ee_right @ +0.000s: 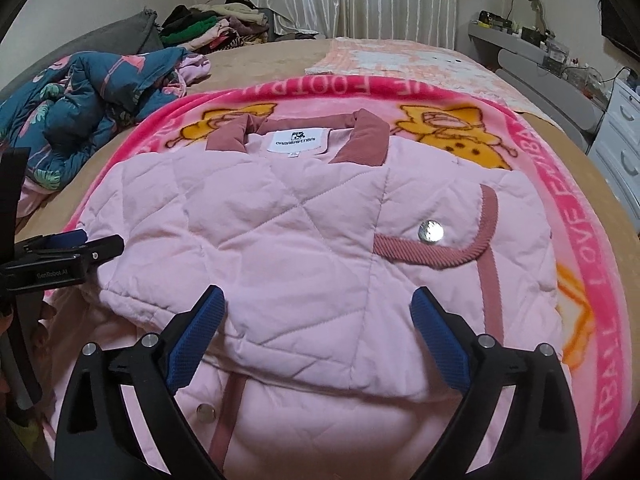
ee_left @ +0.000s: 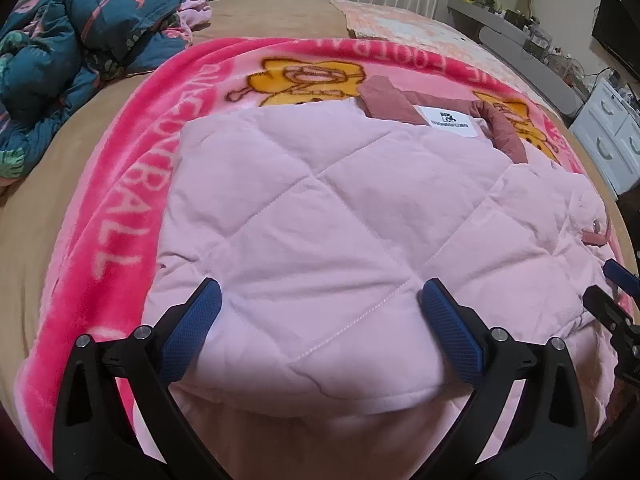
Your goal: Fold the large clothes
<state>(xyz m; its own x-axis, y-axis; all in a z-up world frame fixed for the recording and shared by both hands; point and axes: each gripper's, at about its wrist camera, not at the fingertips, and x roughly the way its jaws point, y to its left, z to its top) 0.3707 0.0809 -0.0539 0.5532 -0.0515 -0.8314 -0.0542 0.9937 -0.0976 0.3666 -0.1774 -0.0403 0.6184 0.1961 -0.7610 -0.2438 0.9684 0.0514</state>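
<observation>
- A pale pink quilted jacket (ee_right: 304, 240) lies folded on a bright pink cartoon blanket (ee_right: 592, 216), which is spread over a tan-covered bed (ee_right: 256, 68); the collar end points away from both cameras.
- The right wrist view shows the jacket's front detail: the dusty-rose collar (ee_right: 362, 138) spread to both sides of a white neck label (ee_right: 295, 141), a rose corduroy trim (ee_right: 440, 256) looping round a shiny snap button (ee_right: 431, 232), and a second snap (ee_right: 206, 413) low near the hem.
- The left wrist view sees the same label (ee_left: 452, 121) and collar (ee_left: 390, 100) from the side, pushed toward its upper right, and mostly plain quilted diamonds across the folded panel (ee_left: 328, 216).
- The left hand-held gripper (ee_left: 320, 320) stands released, its blue pads (ee_left: 192, 328) wide apart on either side of the padded near edge, pressing on nothing.
- The right hand-held gripper (ee_right: 318, 332) is likewise released, jaws wide over the folded layer, with fabric between them but not pinched.
- Each camera catches the other tool: the right one shows at the far right edge (ee_left: 612, 300) of the left view, the left one at the left edge (ee_right: 68, 252) of the right view.
- A crumpled teal floral quilt (ee_right: 92, 92) lies at the bed's left side, and a clothes pile (ee_right: 208, 24) sits beyond it.
- White drawers (ee_left: 612, 136) show most fully in the left view.
</observation>
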